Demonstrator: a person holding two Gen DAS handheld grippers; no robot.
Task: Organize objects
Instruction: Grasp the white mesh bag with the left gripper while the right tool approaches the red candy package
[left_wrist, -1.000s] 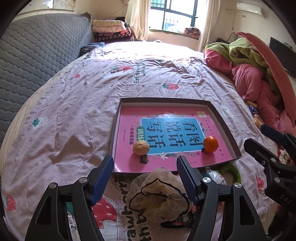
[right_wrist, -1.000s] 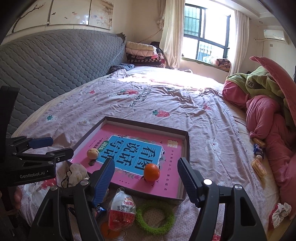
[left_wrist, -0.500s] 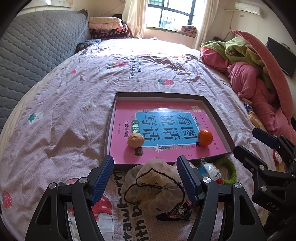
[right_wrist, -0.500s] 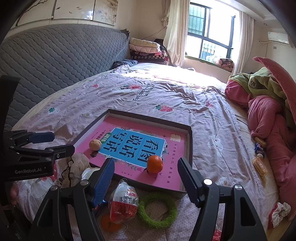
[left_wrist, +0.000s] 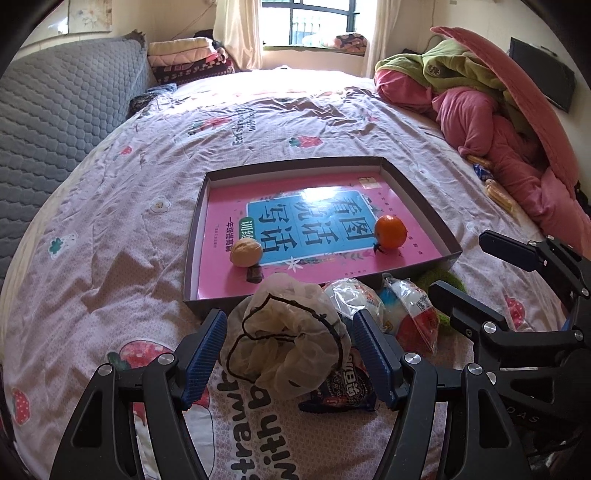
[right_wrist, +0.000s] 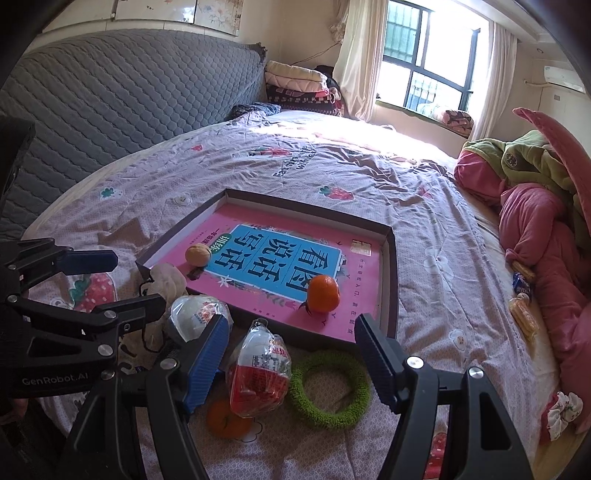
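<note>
A dark shallow box tray (left_wrist: 417, 192) (right_wrist: 389, 266) with a pink book inside lies on the bed. In it sit a walnut (left_wrist: 246, 251) (right_wrist: 198, 254) and an orange (left_wrist: 390, 231) (right_wrist: 324, 293). Before its near edge lie a beige mesh bag (left_wrist: 284, 339) (right_wrist: 166, 280), a white wrapped egg (left_wrist: 354, 299) (right_wrist: 195, 317), a red-and-white wrapped egg (left_wrist: 417, 314) (right_wrist: 258, 373), a green fuzzy ring (left_wrist: 441, 278) (right_wrist: 328, 387), a dark snack packet (left_wrist: 347, 387) and a second orange (right_wrist: 227, 422). My left gripper (left_wrist: 291, 356) (right_wrist: 110, 277) is open around the mesh bag. My right gripper (right_wrist: 291, 358) (left_wrist: 476, 269) is open over the red egg and ring.
The pink printed bedsheet (left_wrist: 147, 177) spreads all around. A grey quilted headboard (right_wrist: 110, 103) stands at the left. Pink and green bedding (left_wrist: 491, 110) is heaped at the right, with small snack packs (right_wrist: 521, 291) beside it. Folded blankets (left_wrist: 188, 59) lie by the window.
Both grippers have moved closer to the objects in front of the tray and lower. The left gripper's fingers now flank the mesh bag. Both stay open.
</note>
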